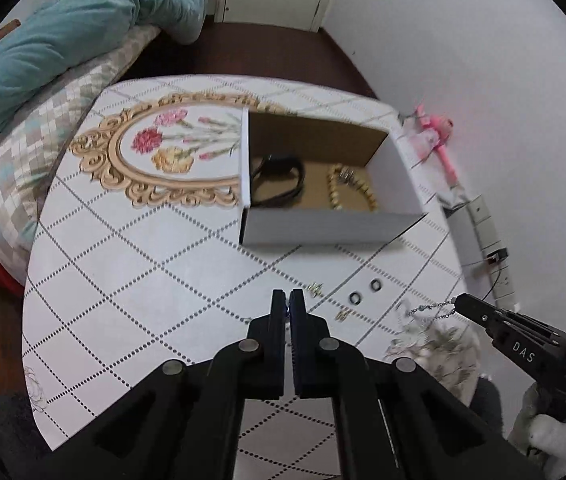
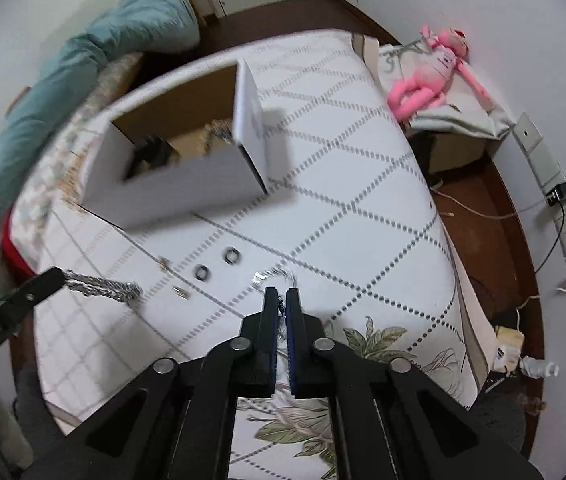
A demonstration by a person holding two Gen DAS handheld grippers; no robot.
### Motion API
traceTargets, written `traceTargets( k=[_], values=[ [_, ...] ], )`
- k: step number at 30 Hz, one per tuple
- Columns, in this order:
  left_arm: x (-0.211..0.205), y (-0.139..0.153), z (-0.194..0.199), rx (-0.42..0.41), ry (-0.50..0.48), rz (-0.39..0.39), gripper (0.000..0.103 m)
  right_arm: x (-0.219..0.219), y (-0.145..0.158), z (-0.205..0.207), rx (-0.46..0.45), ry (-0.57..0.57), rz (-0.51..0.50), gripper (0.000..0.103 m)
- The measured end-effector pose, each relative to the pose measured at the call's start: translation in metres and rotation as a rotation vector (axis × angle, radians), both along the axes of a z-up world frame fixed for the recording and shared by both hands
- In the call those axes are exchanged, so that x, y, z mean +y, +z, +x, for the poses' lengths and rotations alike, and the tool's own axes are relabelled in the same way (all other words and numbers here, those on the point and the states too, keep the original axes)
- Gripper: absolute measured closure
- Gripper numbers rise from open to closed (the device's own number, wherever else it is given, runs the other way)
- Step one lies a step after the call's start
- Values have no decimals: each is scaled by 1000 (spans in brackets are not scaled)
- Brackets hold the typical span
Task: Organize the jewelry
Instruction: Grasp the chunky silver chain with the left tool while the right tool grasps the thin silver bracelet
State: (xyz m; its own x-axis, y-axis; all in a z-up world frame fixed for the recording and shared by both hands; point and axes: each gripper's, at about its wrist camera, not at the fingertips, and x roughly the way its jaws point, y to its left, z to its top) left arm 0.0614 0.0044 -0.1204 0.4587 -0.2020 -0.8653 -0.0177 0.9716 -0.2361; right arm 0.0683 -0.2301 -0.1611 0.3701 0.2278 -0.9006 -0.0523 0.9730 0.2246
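Holding the thin silver chain [image 2: 273, 276] pinched in my right gripper [image 2: 281, 300], I have its fingers closed on it near the front edge of the surface [image 1: 131, 264], a table under a white cloth with dotted diamond lines. From the left wrist camera the chain hangs off that gripper's tip, above the front right part of the cloth. My left gripper [image 1: 287, 300] is also closed; the right wrist view shows a chunkier silver link bracelet [image 2: 103, 286] trailing from its tip, so I judge it is gripping that piece.

The open white cardboard box [image 1: 323, 232] sits toward the back of the surface, already holding a black strap [image 1: 279, 178] and a gold bead bracelet [image 1: 349, 190]. Two small dark rings [image 1: 365, 292] and a couple of tiny gold pieces [image 1: 329, 302] lie loose on the cloth between the box and my grippers.

To do this well, I'd lift each chain fully clear before travelling, so no slack drags across the rings or earrings. I'd carry over the front wall, not the tall side flap, lower inside a bare patch of the brown floor, then release so nothing tangles with the beads.
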Motion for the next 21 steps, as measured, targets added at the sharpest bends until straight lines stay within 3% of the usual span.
traceTargets(
  k=[10,15,16,18,20,21],
  values=[
    [4,47,10,-94,-21,-24,103,-2,48,12,-78,23,62,101],
    [13,30,15,-52,4,-22,99,9,58,16,-90,54,60,101],
    [16,21,16,-28,11,-28,96,10,56,16,-86,57,55,101],
    [22,-2,17,21,32,-28,77,13,44,16,-62,56,53,101],
    [29,-25,15,59,56,-17,63,15,28,14,-40,51,39,101],
    [32,-37,14,81,66,-16,63,15,20,12,-26,47,38,101]
  ],
)
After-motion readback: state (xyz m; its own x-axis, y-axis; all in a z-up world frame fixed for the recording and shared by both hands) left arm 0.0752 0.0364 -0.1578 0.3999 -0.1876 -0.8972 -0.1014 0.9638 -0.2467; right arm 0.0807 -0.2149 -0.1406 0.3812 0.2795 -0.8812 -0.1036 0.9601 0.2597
